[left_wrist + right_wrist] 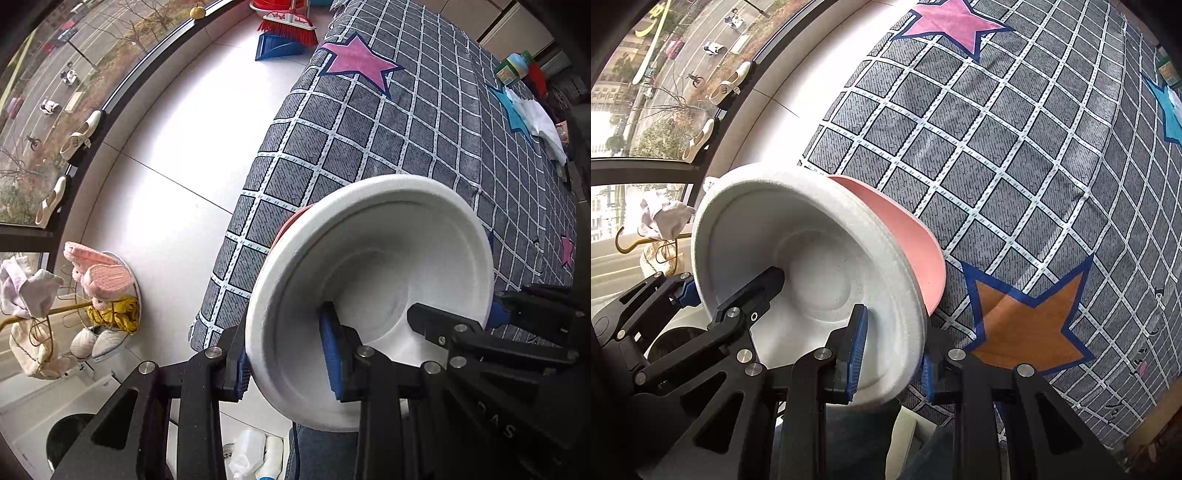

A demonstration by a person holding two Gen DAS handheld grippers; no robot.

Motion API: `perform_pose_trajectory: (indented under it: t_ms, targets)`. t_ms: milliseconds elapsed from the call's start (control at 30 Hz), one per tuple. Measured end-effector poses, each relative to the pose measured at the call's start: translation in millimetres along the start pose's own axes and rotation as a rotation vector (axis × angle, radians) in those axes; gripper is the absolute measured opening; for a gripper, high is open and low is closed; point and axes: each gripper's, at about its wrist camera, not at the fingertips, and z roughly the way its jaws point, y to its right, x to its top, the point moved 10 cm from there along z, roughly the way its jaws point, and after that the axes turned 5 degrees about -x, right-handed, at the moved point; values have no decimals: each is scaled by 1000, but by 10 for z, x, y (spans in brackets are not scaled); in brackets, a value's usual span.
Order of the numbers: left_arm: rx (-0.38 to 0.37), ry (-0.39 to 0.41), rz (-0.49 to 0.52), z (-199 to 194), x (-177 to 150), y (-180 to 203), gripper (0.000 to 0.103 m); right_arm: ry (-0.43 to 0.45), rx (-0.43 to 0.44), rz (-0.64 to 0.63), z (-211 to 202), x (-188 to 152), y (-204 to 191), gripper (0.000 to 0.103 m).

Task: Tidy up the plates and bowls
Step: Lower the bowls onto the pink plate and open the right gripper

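Both claws are clamped on opposite rims of one white bowl [369, 295], held in the air over the near edge of the bed [388, 129]: the left claw [288, 358] pinches the rim with one blue pad inside and one outside, and the right claw [890, 354] does the same on the other side. A pink plate [916, 251] sits against the bowl's underside, its edge showing past the white rim. To the left, bare white floor [177, 147] runs to the window sill, and the checked bedcover beyond the bowl lies open.
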Motion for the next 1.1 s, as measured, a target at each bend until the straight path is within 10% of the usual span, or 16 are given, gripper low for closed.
perform_pose_trajectory:
  t_ms: [767, 900, 967, 1033, 1100]
  targets:
    - [-12, -38, -19, 378, -44, -106, 45, -36, -6, 39, 324, 25, 133, 28]
    - [73, 1, -13, 253, 22, -135, 78, -15, -10, 53, 201, 29, 205, 29]
    - [69, 22, -26, 182, 58, -172, 79, -5, -1, 69, 133, 41, 255, 36]
    - [48, 34, -50, 114, 88, -215, 87, 26, -49, 99, 45, 59, 398, 80]
    - [26, 49, -66, 48, 116, -240, 93, 64, -34, 113, -62, 93, 473, 94]
